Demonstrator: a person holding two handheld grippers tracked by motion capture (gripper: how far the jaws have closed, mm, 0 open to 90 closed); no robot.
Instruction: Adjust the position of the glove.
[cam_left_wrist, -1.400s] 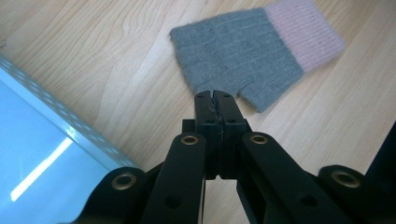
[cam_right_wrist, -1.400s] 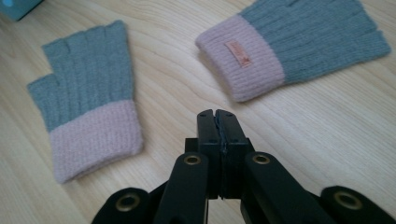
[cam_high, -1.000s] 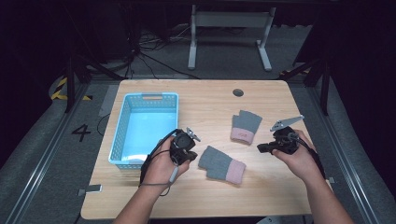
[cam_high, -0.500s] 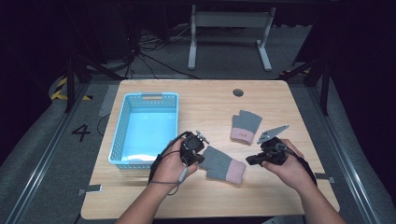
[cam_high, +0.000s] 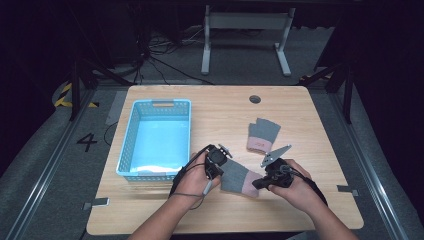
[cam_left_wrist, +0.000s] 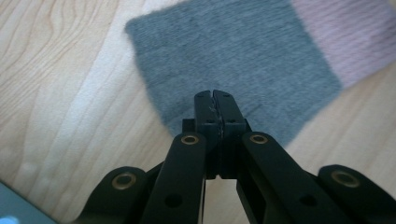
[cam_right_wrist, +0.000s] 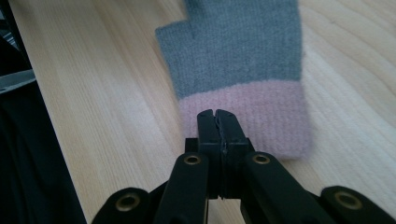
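Here both grippers sit low over the same near glove (cam_high: 240, 178). Left gripper (cam_left_wrist: 215, 95): jaws pressed together, nothing pinched between them, tips over the grey end of the glove (whether they touch the knit I can't tell). Right gripper (cam_right_wrist: 215, 114): also clenched and empty, tips over the pink cuff (cam_right_wrist: 247, 123).

From the high view the left gripper (cam_high: 219, 161) is at the glove's left end and the right gripper (cam_high: 266, 180) at its right end — one hand per end, about equally near. The glove's long axis runs left-right across the table (cam_high: 310, 210), tilted a little, grey end toward the left hand, cuff toward the right. So each gripper meets the glove end-on along that axis; a pinch would need the jaws to part first.

Second glove (cam_high: 263, 135) lies farther back, right of centre, apart from the near one, cuff toward the person. Blue basket (cam_high: 130, 150) stands on the left side of the table, just beside the left hand, with a pale bottom and no contents I can make out.
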